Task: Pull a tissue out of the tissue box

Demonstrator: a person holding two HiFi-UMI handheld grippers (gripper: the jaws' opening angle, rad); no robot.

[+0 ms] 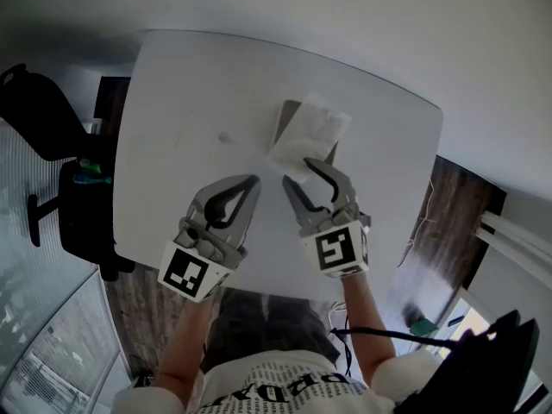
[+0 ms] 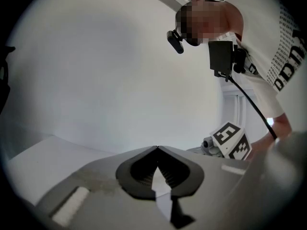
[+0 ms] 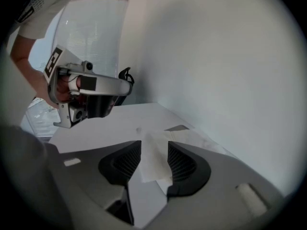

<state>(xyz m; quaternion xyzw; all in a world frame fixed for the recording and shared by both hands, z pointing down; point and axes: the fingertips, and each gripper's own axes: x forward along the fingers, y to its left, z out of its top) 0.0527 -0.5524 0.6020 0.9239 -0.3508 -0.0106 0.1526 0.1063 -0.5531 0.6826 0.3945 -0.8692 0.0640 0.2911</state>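
looking steeply down over a white table point(image 1: 190, 119), the head view shows a person holding two grippers side by side above the table's near half, with the tissue box point(image 1: 288, 113) just beyond them. a white tissue point(image 1: 309, 132) lies loosely over the box, hiding most of its top, and its near corner spills toward the right gripper point(image 1: 298, 172).

the main risk, judging from this moment, is that the tissue is not gripped at all. if the right gripper draws away with its jaws as they stand, the sheet is likely to stay behind. if it closes on only the thin corner, the paper could slip free or tear. nothing steadies the box, so a pull might drag the whole box across the table rather than free the sheet. no view shows whether the tissue's far end is still caught in the box's slot.

in the right gripper view, the right gripper point(image 3: 154, 145) is released — its two dark ribbed pads point(image 3: 125, 164) stand wide apart. the tissue point(image 3: 153, 159) lies in the gap between them, and neither pad is seen pressing on it.

the left gripper point(image 1: 255, 179) hangs over bare table to the left of the box, apart from the tissue. in its own view the left gripper point(image 2: 157, 147) is clenched, tips meeting, with nothing held between them.
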